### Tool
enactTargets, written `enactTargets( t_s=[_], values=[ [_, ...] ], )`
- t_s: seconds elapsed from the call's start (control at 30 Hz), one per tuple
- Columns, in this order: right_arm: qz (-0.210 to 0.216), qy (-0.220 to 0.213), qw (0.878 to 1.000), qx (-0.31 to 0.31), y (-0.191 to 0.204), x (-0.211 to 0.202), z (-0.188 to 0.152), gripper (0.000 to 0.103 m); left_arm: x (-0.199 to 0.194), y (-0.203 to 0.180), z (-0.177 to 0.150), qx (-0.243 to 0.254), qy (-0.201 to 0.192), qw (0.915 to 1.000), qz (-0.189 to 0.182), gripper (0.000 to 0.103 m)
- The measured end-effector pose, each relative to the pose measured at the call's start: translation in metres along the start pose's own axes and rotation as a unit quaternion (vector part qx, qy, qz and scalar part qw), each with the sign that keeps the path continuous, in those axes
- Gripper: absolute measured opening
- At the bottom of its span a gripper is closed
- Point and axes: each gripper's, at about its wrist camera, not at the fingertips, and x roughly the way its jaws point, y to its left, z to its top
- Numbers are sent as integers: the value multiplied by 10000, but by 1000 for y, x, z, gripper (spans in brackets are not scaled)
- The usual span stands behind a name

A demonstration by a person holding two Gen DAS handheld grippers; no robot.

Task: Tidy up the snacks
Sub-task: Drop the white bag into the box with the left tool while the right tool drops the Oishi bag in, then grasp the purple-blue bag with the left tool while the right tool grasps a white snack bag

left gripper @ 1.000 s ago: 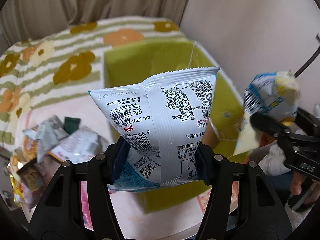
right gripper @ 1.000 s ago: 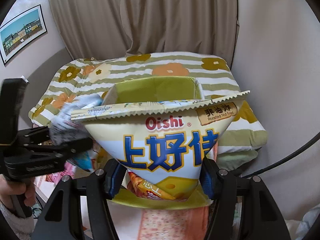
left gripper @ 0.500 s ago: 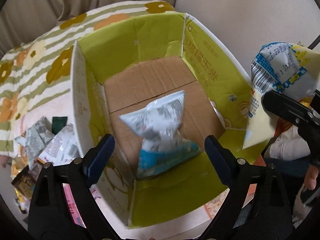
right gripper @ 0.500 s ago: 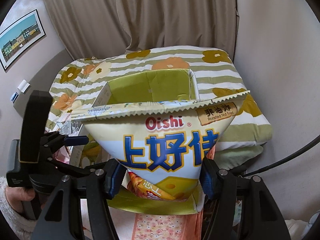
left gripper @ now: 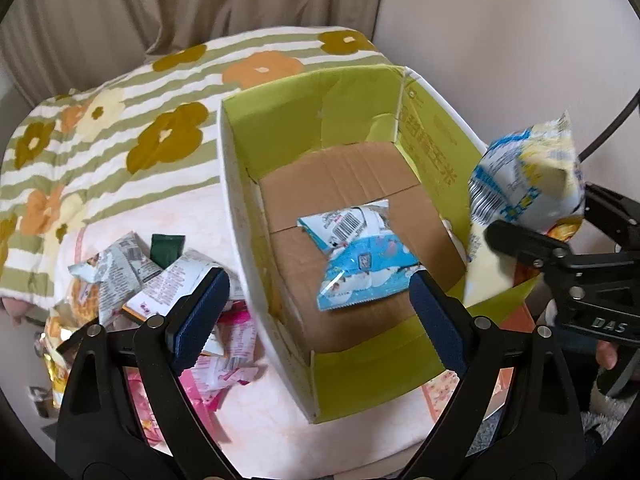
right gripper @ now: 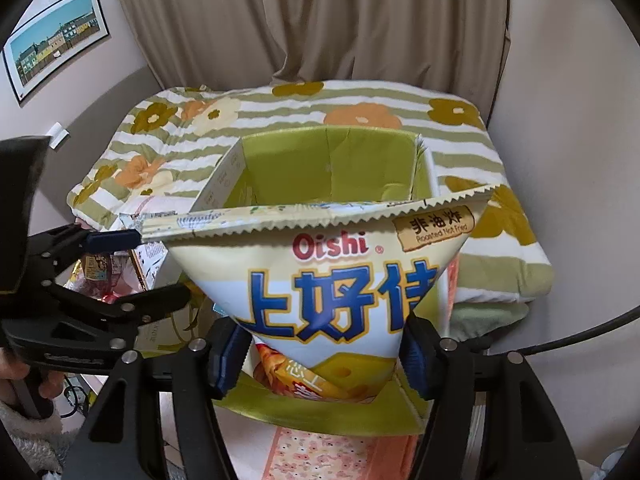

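Snacks are split between a loose pile (left gripper: 152, 276) on the bed's pink sheet, off the left wall of the green carton (left gripper: 236, 208), and the packs already being handled. Going rightward, the left tongs (left gripper: 316, 312) hang spread wide above the carton's near left corner with nothing between their blue pads (left gripper: 202, 312). Past them, a blue-and-white packet (left gripper: 360, 264) lies alone on the brown cardboard floor of the carton, toward its near side and free of any grip. At the carton's right wall the right tongs (right gripper: 324, 356) carry a cream Oishi chip bag (right gripper: 332, 276) by its lower end, over the near right edge of the carton; their jaws are easing apart, yet both pads (right gripper: 228, 356) press the bag's sides. A hand (right gripper: 24, 380) in a fuzzy sleeve holds the left tool's handle. Beyond the carton, the flowered striped quilt (left gripper: 100, 148) covers the far end of the bed.
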Motion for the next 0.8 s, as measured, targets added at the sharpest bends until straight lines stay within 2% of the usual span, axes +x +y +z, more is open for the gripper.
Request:
enactTargets(
  t_s=[0.03, 0.07, 0.1, 0.17, 0.37, 0.57, 0.8],
  values=[
    [-34, 1, 10000, 11, 0, 2, 1, 64, -1, 3, -1, -30, -11, 10000, -4, 91],
    [-101, 29, 9999, 19, -1, 6, 2, 72, -1, 3, -1, -52, -17, 10000, -5, 91],
    [-166, 40, 9999, 31, -1, 8, 2, 85, -3, 6, -3, -82, -27, 10000, -6, 91],
    [-211, -17, 9997, 97, -2, 9, 3, 94, -4, 10, -5, -127, -44, 9999, -3, 91],
    [-107, -138, 9993, 319, -2, 0, 0, 94, -7, 19, -14, -262, -34, 9997, -5, 91],
    [51, -139, 9997, 210, 3, -6, -3, 94, -14, 22, -20, -387, -60, 9992, 21, 91],
    [210, -208, 9996, -13, 12, -18, -5, 94, -34, 28, -31, -615, -269, 9975, 203, 91]
  ],
)
